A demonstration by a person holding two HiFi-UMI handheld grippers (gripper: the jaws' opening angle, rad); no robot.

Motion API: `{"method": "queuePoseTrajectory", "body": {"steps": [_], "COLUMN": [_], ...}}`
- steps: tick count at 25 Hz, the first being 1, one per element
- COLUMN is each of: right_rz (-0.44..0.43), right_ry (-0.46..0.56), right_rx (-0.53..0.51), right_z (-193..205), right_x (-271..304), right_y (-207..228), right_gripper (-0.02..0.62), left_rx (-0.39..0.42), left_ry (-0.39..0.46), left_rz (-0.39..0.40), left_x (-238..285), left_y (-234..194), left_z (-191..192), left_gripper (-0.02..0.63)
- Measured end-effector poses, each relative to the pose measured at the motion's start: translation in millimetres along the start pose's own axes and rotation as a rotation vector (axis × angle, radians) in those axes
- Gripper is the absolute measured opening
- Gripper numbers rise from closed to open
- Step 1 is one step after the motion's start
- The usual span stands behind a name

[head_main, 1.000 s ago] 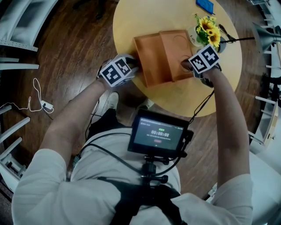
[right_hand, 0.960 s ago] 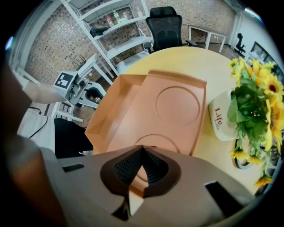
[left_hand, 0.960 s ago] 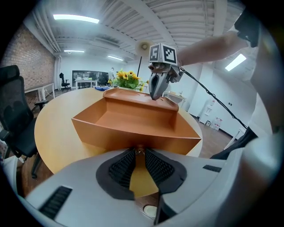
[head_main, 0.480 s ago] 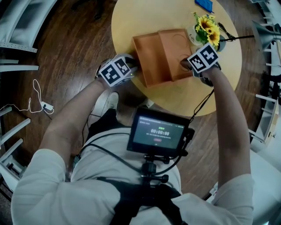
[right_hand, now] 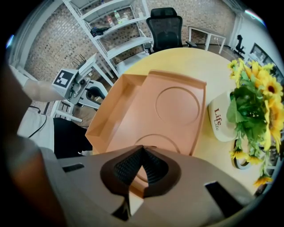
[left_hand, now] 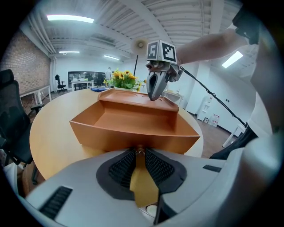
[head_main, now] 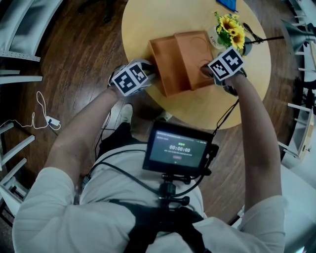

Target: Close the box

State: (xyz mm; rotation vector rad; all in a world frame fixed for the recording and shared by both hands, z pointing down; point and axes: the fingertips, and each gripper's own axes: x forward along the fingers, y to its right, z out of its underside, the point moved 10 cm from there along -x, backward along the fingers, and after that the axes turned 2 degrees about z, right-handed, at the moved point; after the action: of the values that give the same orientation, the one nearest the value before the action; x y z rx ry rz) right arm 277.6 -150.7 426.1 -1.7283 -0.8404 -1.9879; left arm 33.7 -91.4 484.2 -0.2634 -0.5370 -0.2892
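An orange box lies on the round wooden table, its left half open. Its lid, with round embossed rings, covers the right half and rests higher than the tray. My left gripper is shut, its tips against the box's near left wall. My right gripper is also shut, its tips pressing down on the lid's near right edge. In the left gripper view the right gripper stands on the lid behind the open tray.
A white pot of yellow flowers stands just right of the lid, close to the right gripper. A blue object lies at the table's far edge. A monitor hangs at my chest. An office chair and shelves stand beyond the table.
The right gripper and the lid have edged slightly left and away. The left gripper stays at the box's wall.
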Motion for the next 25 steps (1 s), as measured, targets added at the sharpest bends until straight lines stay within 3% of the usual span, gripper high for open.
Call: {"method": "queuePoseTrajectory", "body": {"steps": [25], "right_rz": [0.003], "right_ry": [0.011], "right_rx": [0.002], "right_z": [-3.7], "right_x": [2.4], "right_y": [-6.4], "right_gripper": [0.0], "left_rx": [0.018], "left_ry": [0.005], "left_rz": [0.024], "left_x": [6.2], "left_y": [-1.2], "left_z": [-5.4], "left_gripper": [0.062]}}
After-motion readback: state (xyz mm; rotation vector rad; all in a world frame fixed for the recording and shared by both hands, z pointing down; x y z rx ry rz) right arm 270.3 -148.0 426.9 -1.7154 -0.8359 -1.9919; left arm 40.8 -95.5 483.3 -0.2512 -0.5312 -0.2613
